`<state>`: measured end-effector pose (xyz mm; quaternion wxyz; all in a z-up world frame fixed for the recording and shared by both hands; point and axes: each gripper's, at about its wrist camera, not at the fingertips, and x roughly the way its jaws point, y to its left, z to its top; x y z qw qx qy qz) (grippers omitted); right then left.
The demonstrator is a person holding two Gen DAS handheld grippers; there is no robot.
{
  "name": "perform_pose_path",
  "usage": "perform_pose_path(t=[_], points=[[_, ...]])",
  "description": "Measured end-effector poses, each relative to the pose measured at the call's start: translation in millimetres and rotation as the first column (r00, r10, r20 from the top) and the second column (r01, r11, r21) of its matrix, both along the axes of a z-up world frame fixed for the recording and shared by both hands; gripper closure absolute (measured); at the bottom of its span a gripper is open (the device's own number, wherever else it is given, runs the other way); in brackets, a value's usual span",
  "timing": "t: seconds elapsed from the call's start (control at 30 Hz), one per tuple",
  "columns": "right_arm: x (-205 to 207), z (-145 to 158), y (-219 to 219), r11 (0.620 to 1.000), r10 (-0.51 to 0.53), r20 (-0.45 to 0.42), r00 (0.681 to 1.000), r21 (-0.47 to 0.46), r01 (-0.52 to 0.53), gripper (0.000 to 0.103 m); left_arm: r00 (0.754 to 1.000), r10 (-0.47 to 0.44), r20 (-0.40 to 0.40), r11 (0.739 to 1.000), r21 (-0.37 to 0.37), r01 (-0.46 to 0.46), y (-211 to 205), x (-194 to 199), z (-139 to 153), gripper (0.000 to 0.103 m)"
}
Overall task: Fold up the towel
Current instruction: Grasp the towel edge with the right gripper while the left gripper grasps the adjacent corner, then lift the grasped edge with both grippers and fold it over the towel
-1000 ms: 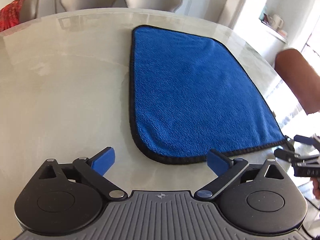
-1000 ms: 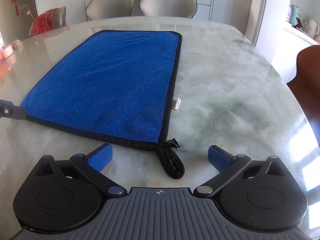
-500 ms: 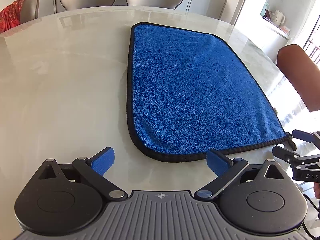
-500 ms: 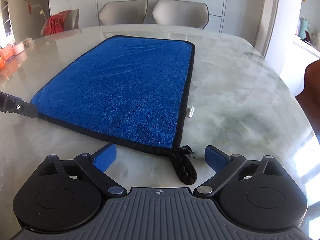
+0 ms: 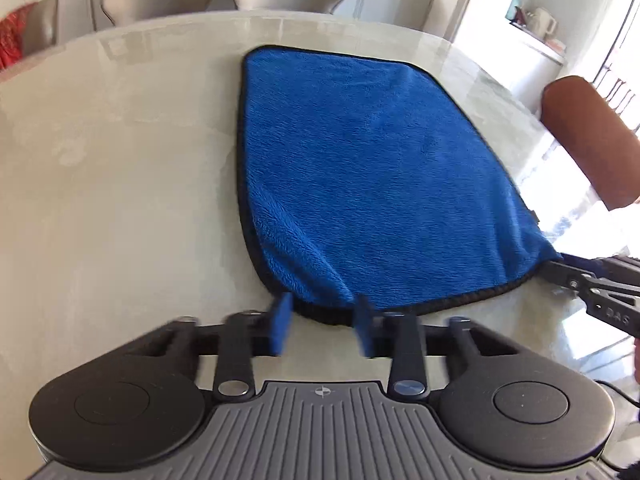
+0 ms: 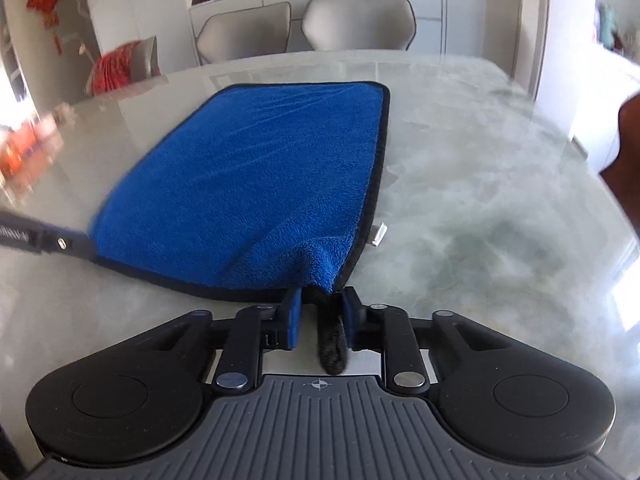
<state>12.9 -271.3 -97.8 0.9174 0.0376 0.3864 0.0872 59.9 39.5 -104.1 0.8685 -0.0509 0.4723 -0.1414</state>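
Observation:
A blue towel (image 5: 360, 176) with black trim lies flat on the marble table (image 5: 120, 184); it also shows in the right wrist view (image 6: 256, 184). My left gripper (image 5: 322, 322) is at the towel's near left corner, its jaws half closed around the puckered hem with a gap still showing. My right gripper (image 6: 320, 312) is nearly shut around the near right corner and its black hanging loop (image 6: 331, 344); the cloth rises slightly there. Each gripper shows at the edge of the other's view: the right one (image 5: 592, 292) and the left one (image 6: 40, 238).
Two grey chairs (image 6: 304, 26) stand at the table's far side, with a red cushion (image 6: 120, 66) on a chair at the left. A brown chair back (image 5: 588, 136) is at the right edge. A white label (image 6: 378, 234) sticks out from the towel's right edge.
Both grippers moved forward onto the towel's near corners and their jaws closed in from wide open. The near corners have bunched up and lifted a little.

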Motion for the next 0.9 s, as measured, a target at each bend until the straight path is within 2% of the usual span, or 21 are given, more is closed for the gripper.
perform_pose_path(t=[0.03, 0.07, 0.13, 0.27, 0.37, 0.43, 0.5, 0.7, 0.8, 0.9], points=[[0.4, 3.4, 0.1, 1.000, 0.002, 0.009, 1.000, 0.003, -0.002, 0.088, 1.000, 0.005, 0.007, 1.000, -0.014, -0.005, 1.1, -0.3, 1.2, 0.094], [0.9, 6.8, 0.2, 1.000, 0.005, 0.018, 1.000, 0.005, -0.005, 0.088, 1.000, 0.005, 0.023, 1.000, -0.009, -0.005, 1.5, -0.4, 4.0, 0.103], [2.2, 16.0, 1.1, 1.000, 0.009, 0.033, 0.999, 0.010, -0.009, 0.089, 0.999, 0.006, 0.052, 1.000, 0.002, -0.006, 3.4, 0.1, 9.6, 0.103], [6.4, 36.1, 0.5, 0.998, 0.018, 0.077, 0.997, 0.055, -0.023, 0.089, 0.995, 0.027, 0.095, 0.999, -0.026, -0.025, 9.2, 2.7, 20.0, 0.103], [13.1, 45.3, -2.7, 0.995, 0.004, 0.084, 0.996, 0.094, -0.012, 0.089, 0.993, 0.012, 0.120, 1.000, -0.009, -0.011, 8.8, 5.8, 24.2, 0.103], [17.3, 50.4, -5.7, 0.991, -0.002, 0.088, 0.996, 0.133, -0.010, 0.090, 0.990, -0.026, 0.138, 0.999, 0.037, 0.021, 5.8, 4.5, 24.1, 0.103], [21.0, 55.7, -8.5, 0.986, -0.005, 0.092, 0.996, 0.167, -0.010, 0.090, 0.983, -0.110, 0.147, 0.993, 0.068, 0.101, 1.8, -0.2, 23.2, 0.103], [36.5, 70.1, -16.5, 0.967, -0.036, 0.089, 0.995, 0.255, 0.012, 0.090, 0.965, -0.207, 0.162, 0.977, 0.079, 0.196, -1.7, -11.5, 20.8, 0.079], [44.4, 73.5, -18.0, 0.958, -0.039, 0.081, 0.996, 0.287, 0.015, 0.090, 0.943, -0.273, 0.191, 0.959, 0.126, 0.252, -9.9, -17.1, 22.1, 0.064], [50.4, 78.6, -18.3, 0.946, -0.033, 0.069, 0.997, 0.325, 0.008, 0.090, 0.911, -0.352, 0.215, 0.928, 0.206, 0.310, -22.6, -21.9, 20.2, 0.062]])
